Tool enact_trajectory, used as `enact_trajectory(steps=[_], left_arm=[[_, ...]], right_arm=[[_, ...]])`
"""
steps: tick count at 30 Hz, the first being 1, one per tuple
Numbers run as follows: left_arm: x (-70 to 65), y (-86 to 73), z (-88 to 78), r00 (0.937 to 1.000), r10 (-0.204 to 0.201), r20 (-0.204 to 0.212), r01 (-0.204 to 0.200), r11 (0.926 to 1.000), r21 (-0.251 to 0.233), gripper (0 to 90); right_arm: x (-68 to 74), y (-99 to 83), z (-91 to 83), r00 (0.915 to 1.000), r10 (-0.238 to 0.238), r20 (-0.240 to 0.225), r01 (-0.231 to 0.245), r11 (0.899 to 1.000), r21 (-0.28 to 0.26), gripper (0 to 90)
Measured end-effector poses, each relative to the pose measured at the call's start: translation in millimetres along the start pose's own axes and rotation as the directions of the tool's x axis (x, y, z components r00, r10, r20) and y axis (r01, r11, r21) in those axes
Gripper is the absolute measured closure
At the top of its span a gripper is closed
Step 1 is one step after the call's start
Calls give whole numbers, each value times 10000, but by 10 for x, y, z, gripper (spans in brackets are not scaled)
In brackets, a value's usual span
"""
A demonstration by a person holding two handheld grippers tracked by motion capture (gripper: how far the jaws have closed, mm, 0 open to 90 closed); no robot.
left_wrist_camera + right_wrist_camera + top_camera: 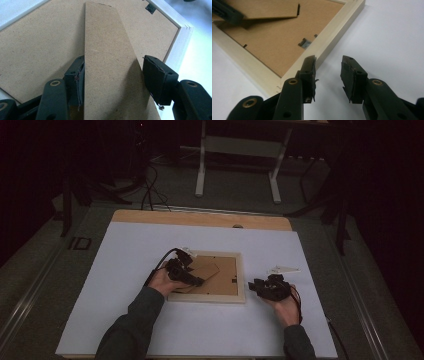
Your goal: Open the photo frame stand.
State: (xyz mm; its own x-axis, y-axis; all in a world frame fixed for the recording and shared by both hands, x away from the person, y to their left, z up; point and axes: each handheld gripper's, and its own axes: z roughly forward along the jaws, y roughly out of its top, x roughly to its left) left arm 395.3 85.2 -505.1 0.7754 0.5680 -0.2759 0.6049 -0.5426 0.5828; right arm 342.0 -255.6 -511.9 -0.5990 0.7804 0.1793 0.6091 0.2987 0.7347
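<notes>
Two jobs left: my left fingers (112,75) straddle the frame's (242,280) stand (107,62), ungripped; right fingers (328,75) gape empty.

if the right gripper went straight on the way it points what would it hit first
Probably the frame's pale edge: the right gripper has open fingers, the left one already at that edge, bare white table beyond the other. Depth is unclear.

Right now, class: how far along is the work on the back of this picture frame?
Done: the picture frame lies face down on the white sheet, backing board up. In hand: the left tongs straddle the fold-out stand, lifted off the board; whether they pinch it is unclear. Left: the right tongs wait open and empty beside the frame's corner; the retaining clip is untouched.
</notes>
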Motion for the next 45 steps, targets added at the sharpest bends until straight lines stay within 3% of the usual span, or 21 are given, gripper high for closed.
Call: enact_trajectory(steps=[11, 23, 35, 45], left_arm=[[-40, -7, -5, 9994, 239, -263, -240, 9997, -42, 407], [-125, -24, -46, 9961, 597, -652, -620, 9975, -339, 407], [-203, -62, -87, 9894, 1007, -1046, -1076, 9922, -626, 407], [-281, -96, -120, 9815, 1283, -1421, -1414, 9862, -859, 407]], right_arm=[[15, 71, 69, 9997, -135, 179, 131, 9997, 216, 629], [4, 269, 83, 9987, -355, 373, 345, 9990, 287, 604], [-33, 368, 108, 9997, -216, 128, 211, 9992, 345, 584], [-30, 533, 145, 9996, -171, 230, 159, 9983, 554, 565]])
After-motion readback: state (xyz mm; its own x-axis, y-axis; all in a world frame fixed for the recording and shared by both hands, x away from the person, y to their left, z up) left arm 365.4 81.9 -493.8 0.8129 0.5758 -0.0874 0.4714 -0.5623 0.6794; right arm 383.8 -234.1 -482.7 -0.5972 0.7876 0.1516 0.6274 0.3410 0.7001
